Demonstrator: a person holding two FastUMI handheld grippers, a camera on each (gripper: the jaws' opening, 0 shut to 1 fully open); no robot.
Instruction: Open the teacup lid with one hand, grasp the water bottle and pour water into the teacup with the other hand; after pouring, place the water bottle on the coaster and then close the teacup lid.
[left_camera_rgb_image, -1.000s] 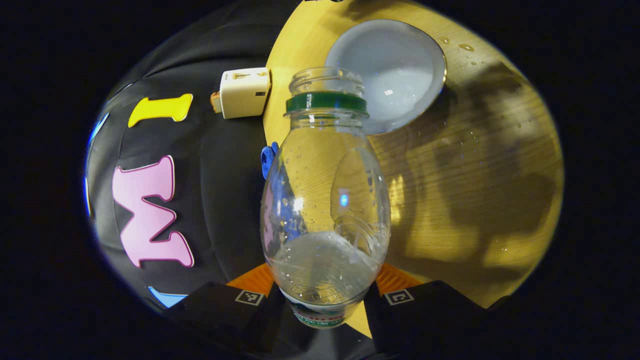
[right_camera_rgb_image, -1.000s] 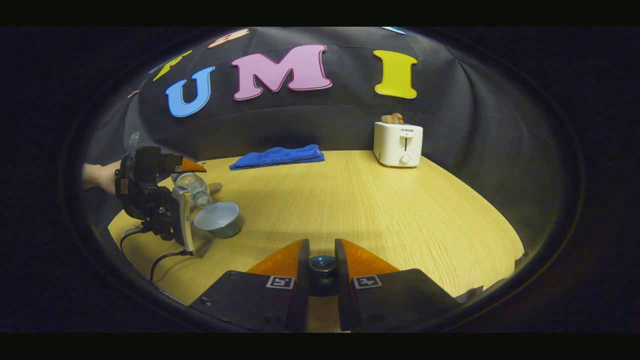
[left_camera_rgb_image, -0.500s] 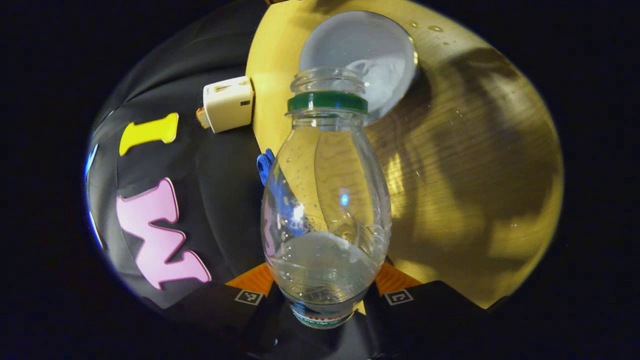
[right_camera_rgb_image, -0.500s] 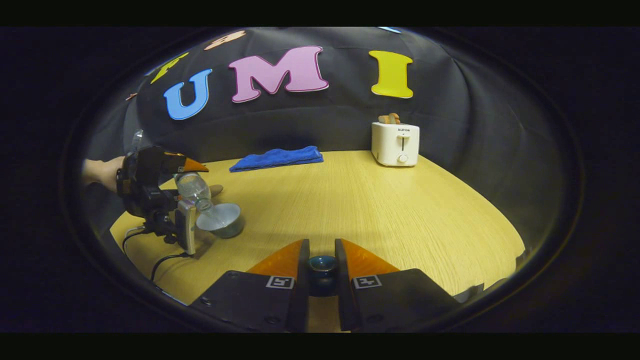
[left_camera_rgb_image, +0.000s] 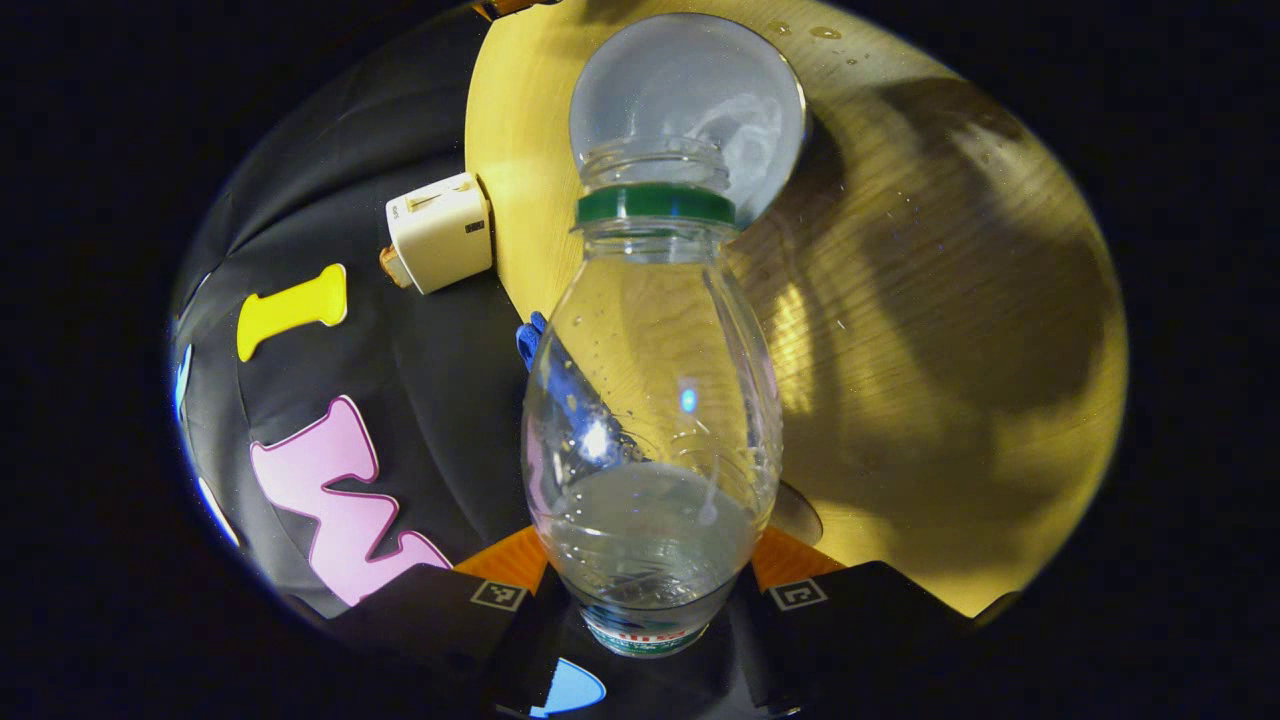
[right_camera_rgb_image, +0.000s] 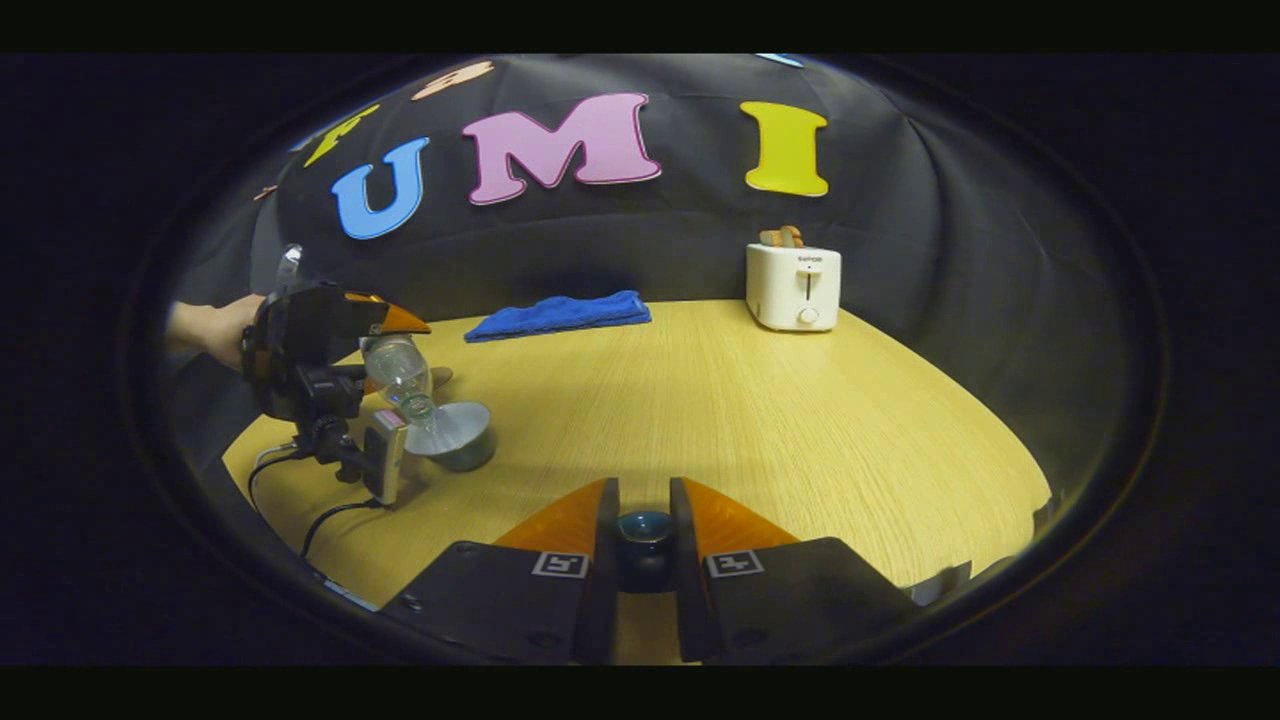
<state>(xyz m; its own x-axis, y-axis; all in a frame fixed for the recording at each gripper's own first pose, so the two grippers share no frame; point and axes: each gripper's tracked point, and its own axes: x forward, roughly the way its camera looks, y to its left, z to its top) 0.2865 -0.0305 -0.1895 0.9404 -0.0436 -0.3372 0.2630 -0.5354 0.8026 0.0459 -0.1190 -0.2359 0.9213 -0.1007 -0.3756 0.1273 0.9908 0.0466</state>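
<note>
Left gripper (left_camera_rgb_image: 648, 590): fingers closed against both sides of the water bottle (left_camera_rgb_image: 650, 400), low on its body. The bottle is uncapped, a green ring left on the neck, and is tipped with its mouth over the teacup (left_camera_rgb_image: 690, 90). Water is seen pooled at the gripped end of the bottle; some is visible inside the cup. A label band at the bottle's base is partly seen between the fingers; its print is too small to be read.

In the right gripper view the left gripper (right_camera_rgb_image: 395, 320) is seen at the table's left, held by a hand (right_camera_rgb_image: 225, 330), with the water bottle (right_camera_rgb_image: 400, 375) slanted down to the teacup (right_camera_rgb_image: 455, 435) on the wooden table (right_camera_rgb_image: 780, 420).

Right gripper (right_camera_rgb_image: 645, 530): fingers drawn in on the dark knob of the teacup lid (right_camera_rgb_image: 645, 527), which is held clear of the cup, well apart from it.

At the back of the table a white toaster (right_camera_rgb_image: 795, 288) is noted, toast standing in its slot; a small mark on its front cannot be read. A folded blue cloth (right_camera_rgb_image: 560, 313) lies at the rear centre. Droplets are seen on the table near the cup (left_camera_rgb_image: 825, 32).
</note>
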